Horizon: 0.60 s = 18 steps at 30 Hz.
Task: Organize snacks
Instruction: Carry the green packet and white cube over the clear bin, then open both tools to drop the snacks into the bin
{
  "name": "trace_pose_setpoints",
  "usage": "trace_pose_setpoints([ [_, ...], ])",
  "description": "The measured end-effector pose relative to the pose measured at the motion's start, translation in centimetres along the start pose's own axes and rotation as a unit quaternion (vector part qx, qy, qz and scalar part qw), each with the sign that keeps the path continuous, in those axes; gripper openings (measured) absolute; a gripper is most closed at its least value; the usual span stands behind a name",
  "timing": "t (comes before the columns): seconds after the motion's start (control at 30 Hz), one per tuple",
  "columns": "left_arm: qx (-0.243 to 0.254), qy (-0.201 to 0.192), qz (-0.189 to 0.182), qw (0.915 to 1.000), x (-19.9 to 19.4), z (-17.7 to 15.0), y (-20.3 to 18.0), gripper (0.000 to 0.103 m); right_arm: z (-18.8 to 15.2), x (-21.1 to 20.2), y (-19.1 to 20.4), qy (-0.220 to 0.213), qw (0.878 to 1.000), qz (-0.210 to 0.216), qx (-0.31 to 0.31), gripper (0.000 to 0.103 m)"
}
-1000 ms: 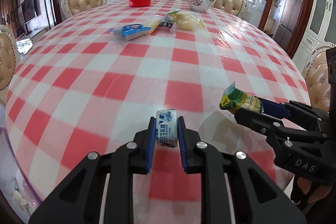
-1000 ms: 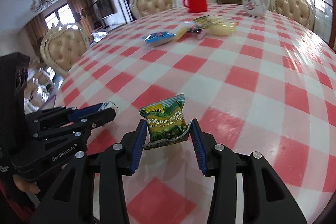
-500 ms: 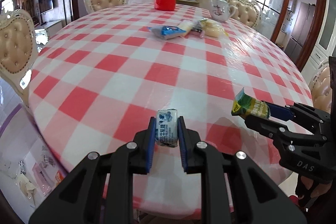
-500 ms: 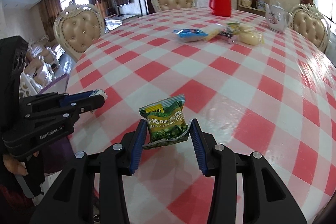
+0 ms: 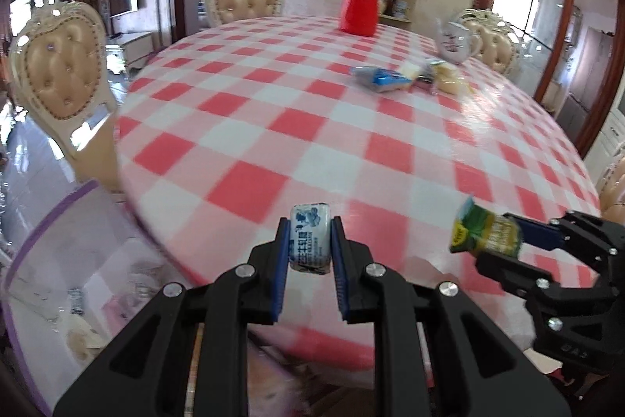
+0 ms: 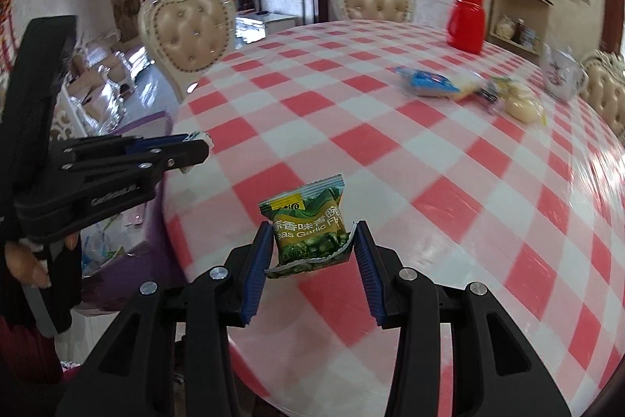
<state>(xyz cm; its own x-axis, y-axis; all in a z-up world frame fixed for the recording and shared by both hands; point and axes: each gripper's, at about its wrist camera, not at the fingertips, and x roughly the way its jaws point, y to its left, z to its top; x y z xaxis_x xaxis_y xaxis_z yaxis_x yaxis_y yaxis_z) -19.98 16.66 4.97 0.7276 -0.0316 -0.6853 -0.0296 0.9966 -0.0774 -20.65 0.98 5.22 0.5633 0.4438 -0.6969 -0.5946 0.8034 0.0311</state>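
My left gripper (image 5: pixel 310 233) is shut on a small white and blue candy packet (image 5: pixel 309 243), held above the near left edge of the round table. My right gripper (image 6: pixel 312 241) is shut on a green garlic pea packet (image 6: pixel 308 227), also over the near edge. In the left wrist view the right gripper (image 5: pixel 504 233) shows at the right with the green packet (image 5: pixel 482 231). In the right wrist view the left gripper (image 6: pixel 195 143) shows at the left. A pile of snacks, with a blue packet (image 5: pixel 381 77) and a yellow one (image 6: pixel 521 108), lies far across the table.
The table carries a red and white checked cloth (image 5: pixel 351 127). A red flask (image 5: pixel 361 8) and a white teapot (image 5: pixel 455 40) stand at the far side. Cream padded chairs (image 5: pixel 64 69) ring the table. The floor with bags lies below at the left.
Both grippers have drawn back and leftward toward the table's near left edge, each keeping its packet. The snack pile now appears farther away and to the right.
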Motion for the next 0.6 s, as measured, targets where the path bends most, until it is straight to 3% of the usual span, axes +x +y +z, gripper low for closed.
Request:
trace_pose_setpoints([
  [0.3, -0.038, 0.0, 0.053, 0.9979, -1.4, 0.1, 6.0, 0.02, 2.3, 0.9, 5.4, 0.001, 0.998, 0.041, -0.056, 0.042],
  [0.6, -0.054, 0.007, 0.108, 0.9927, -3.1, -0.1, 11.3, 0.021, 3.1, 2.4, 12.3, 0.019, 0.986, 0.107, -0.125, 0.042],
])
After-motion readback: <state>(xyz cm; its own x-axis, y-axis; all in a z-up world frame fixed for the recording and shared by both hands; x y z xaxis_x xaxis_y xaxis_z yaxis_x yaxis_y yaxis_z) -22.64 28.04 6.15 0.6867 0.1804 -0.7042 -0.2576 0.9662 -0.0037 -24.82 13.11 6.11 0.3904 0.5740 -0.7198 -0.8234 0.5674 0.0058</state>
